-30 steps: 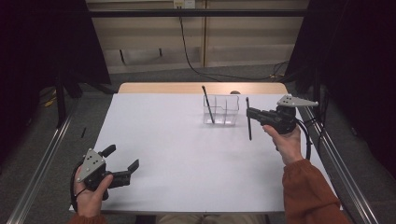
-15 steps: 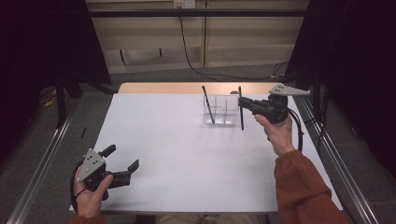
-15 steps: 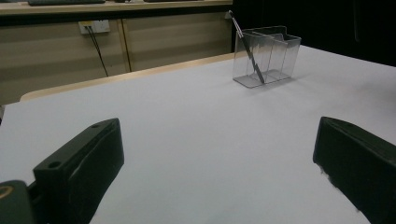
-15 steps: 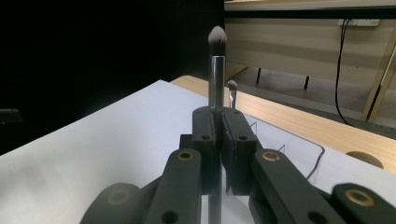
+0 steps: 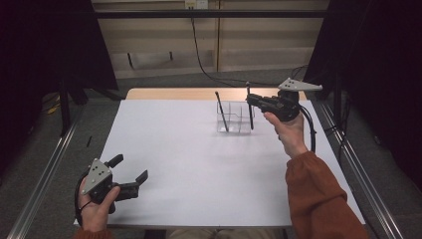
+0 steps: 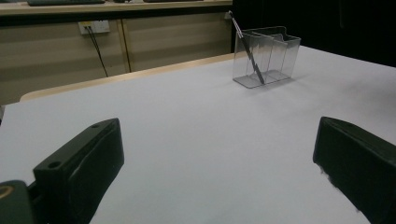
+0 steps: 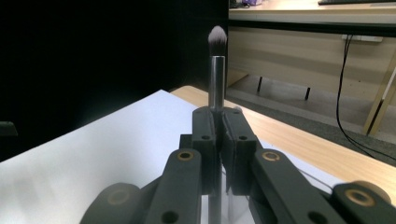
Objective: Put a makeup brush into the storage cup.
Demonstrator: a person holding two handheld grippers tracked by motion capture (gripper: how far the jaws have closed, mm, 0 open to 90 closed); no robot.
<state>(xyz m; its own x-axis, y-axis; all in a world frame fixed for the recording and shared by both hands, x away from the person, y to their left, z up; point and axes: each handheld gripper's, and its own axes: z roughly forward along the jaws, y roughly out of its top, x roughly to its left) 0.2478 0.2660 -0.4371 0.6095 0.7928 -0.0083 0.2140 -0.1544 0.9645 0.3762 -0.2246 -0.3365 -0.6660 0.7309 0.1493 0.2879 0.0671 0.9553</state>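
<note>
Near the table's [image 5: 199,164] far right corner, the right gripper [image 5: 255,101] has carried a makeup brush [image 5: 249,112], clamped upright in its jaws with bristles up, from beside the clear divided holder [image 5: 234,118] to over its right-hand compartment. A second brush [image 5: 222,111] leans in the left one. Lowering and release probably come next. The left gripper [image 5: 130,175] stays spread and empty near the front left corner.
</note>
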